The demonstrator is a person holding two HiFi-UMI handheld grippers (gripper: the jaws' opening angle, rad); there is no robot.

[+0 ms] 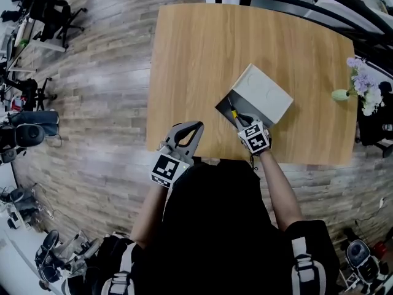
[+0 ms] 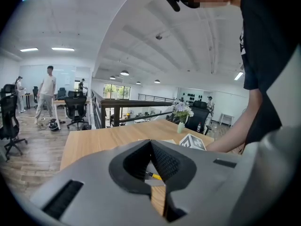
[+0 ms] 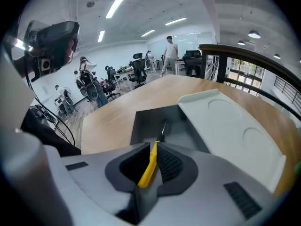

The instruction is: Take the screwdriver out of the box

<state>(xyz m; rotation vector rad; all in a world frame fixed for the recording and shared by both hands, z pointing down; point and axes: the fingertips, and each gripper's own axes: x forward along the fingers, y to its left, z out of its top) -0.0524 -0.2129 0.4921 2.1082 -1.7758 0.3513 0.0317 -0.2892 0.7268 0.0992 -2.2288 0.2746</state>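
Light wood worktop (image 1: 202,54) is set on a grey-brown plank floor (image 1: 104,103). Black office chairs (image 1: 52,8) and desks are grouped at the far left. A dark railing (image 2: 131,105) is run behind the worktop, and windows (image 2: 117,91) are seen beyond it. The white ceiling (image 2: 141,27) is lit by strip lights (image 3: 117,3) and round lamps (image 2: 124,73). A vase of pale flowers (image 1: 361,85) is stood at the worktop's right edge. A standing person (image 2: 47,91) is seen among the chairs.
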